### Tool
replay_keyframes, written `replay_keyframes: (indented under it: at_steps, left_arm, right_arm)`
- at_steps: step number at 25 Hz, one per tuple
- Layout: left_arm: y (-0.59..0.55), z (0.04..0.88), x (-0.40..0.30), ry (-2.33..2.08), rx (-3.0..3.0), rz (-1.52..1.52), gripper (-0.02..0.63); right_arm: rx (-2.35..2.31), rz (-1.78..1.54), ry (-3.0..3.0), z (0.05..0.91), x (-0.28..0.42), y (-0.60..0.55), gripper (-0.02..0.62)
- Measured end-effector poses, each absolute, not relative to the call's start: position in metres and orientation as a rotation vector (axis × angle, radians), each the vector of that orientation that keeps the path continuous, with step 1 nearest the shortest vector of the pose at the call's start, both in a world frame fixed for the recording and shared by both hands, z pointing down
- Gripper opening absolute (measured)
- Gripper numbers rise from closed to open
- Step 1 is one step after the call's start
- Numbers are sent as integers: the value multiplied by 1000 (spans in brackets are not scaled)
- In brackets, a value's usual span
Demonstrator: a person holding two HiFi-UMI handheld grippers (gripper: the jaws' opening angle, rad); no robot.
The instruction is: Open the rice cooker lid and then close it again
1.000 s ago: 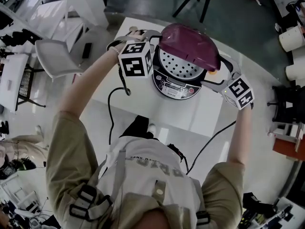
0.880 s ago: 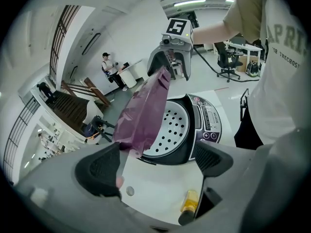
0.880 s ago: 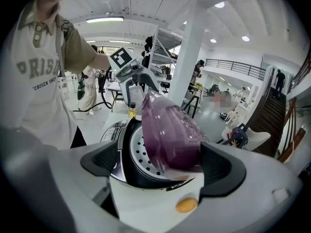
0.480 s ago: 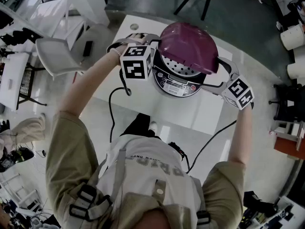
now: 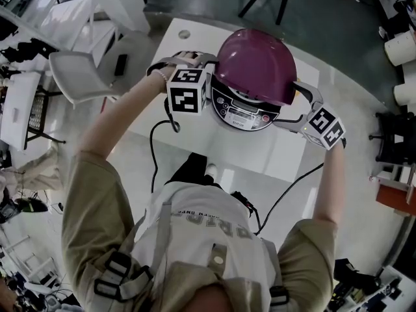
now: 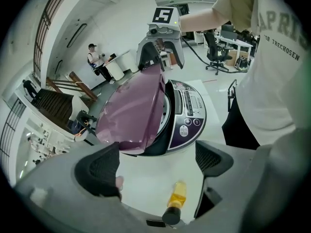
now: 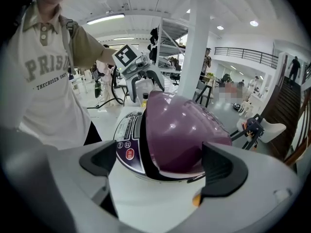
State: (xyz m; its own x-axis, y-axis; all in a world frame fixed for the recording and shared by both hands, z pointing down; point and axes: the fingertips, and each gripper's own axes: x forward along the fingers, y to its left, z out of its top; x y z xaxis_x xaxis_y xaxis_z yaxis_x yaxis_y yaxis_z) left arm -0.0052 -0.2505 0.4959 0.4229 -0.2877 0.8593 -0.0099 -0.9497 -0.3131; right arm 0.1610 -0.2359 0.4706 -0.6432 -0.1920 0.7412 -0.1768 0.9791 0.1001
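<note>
The rice cooker [image 5: 244, 112] stands on the white table [image 5: 273, 151]. Its purple lid [image 5: 253, 64] is lowered almost flat, with a narrow gap still showing along its edge [image 7: 146, 166]. My left gripper [image 5: 188, 58] is open at the cooker's left side, and the lid [image 6: 133, 113] and control panel [image 6: 187, 113] lie just beyond its fingers [image 6: 99, 171]. On the right side my right gripper [image 5: 296, 103] is open too, its jaws framing the lid [image 7: 182, 130] without closing on it. Whether either gripper touches the lid is unclear.
A black cable [image 5: 153, 148] runs off the table's front-left edge. A white chair [image 5: 78, 73] stands to the left, with a dark flat object [image 5: 119, 67] beside it. White buckets [image 5: 406, 93] and other equipment sit on the floor to the right.
The lid has swung down from raised, with its perforated inner plate showing, to nearly flat over the pot. Both grippers stayed beside the cooker, shifting only slightly.
</note>
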Motion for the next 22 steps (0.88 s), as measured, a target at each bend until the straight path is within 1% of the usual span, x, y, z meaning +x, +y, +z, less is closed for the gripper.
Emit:
replay_keyframes:
  at_steps: [22]
  left_arm:
    - [-236, 533, -11, 155, -2353, -1653, 503]
  right_arm:
    - [179, 33, -2230, 502, 161, -222, 520]
